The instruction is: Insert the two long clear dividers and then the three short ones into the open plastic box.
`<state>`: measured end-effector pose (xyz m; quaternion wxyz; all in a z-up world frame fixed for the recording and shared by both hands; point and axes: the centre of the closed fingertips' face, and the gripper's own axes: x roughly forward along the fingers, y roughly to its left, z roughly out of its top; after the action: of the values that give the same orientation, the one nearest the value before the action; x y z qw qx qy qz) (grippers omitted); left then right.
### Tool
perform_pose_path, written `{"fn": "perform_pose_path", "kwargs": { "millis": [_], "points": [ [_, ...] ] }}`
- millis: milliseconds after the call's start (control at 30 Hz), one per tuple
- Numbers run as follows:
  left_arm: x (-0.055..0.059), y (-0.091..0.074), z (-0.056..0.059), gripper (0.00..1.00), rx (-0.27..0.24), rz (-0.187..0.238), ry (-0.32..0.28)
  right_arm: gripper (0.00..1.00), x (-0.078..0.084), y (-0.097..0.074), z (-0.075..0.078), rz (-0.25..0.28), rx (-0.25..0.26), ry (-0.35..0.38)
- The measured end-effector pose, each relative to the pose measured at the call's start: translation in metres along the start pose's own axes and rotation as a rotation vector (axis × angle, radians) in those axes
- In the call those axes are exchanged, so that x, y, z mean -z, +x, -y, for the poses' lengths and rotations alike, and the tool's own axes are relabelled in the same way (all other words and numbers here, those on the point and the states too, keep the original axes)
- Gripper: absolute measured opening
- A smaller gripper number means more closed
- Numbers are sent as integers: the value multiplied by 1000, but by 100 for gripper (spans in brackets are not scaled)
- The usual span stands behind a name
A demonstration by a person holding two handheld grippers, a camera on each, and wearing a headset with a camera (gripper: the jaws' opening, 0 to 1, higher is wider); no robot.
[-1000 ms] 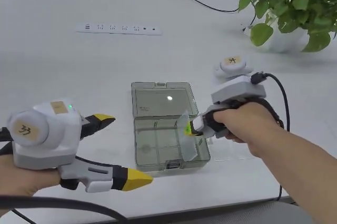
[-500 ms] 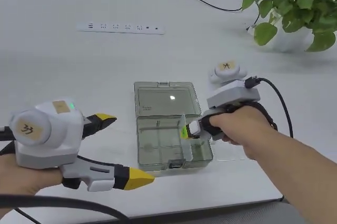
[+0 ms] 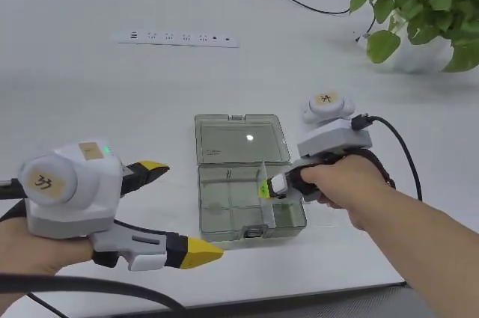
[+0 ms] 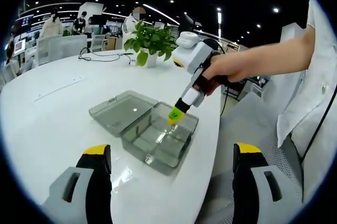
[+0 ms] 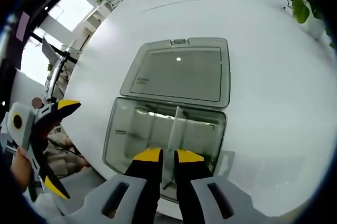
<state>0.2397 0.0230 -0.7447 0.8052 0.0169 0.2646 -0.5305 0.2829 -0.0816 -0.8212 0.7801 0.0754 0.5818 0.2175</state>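
One clear divider (image 3: 263, 197), tilted a second ago, is settling upright inside the box (image 3: 200, 202), pinched by the narrow jaws of the right gripper (image 3: 264, 188), while the left gripper (image 3: 187, 210) is hovering, jaws wide.

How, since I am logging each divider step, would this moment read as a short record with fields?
box: plastic box open, lid lying flat behind it on the table
divider: clear divider upright inside the box, right of centre
right gripper: right gripper shut on the clear divider at its near end
left gripper: left gripper open, holding nothing, left of the box
background: power strip, potted plant
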Motion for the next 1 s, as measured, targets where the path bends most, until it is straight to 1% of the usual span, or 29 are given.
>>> {"fn": "perform_pose_path", "kwargs": {
  "millis": [200, 333, 467, 633, 700, 800, 900, 967, 1000],
  "points": [
    [-1, -1, -2, 98, -14, 1, -2, 11, 0, -2, 0, 28, -26, -2],
    [0, -2, -2, 98, -23, 0, -9, 11, -2, -8, -2, 47, -53, -10],
    [0, -2, -1, 98, -27, -4, -15, 13, -5, -14, -1, 72, -70, -13],
    [-4, -2, -2, 98, -40, 0, -18, 16, -12, -24, -1, 116, -97, -40],
    [-5, -2, -3, 98, -46, 0, -19, 18, -12, -30, -4, 130, -107, -48],
    [-6, -3, -3, 98, -53, -1, -21, 21, -12, -32, -1, 150, -116, -84],
    [-7, -4, -2, 97, -63, 0, -23, 23, -16, -38, 2, 181, -132, -106],
    [-8, -4, -1, 97, -68, 0, -25, 26, -16, -44, 0, 188, -136, -113],
    [-8, -4, -1, 97, -73, -2, -23, 27, -16, -46, 0, 194, -137, -135]
  ]
}}
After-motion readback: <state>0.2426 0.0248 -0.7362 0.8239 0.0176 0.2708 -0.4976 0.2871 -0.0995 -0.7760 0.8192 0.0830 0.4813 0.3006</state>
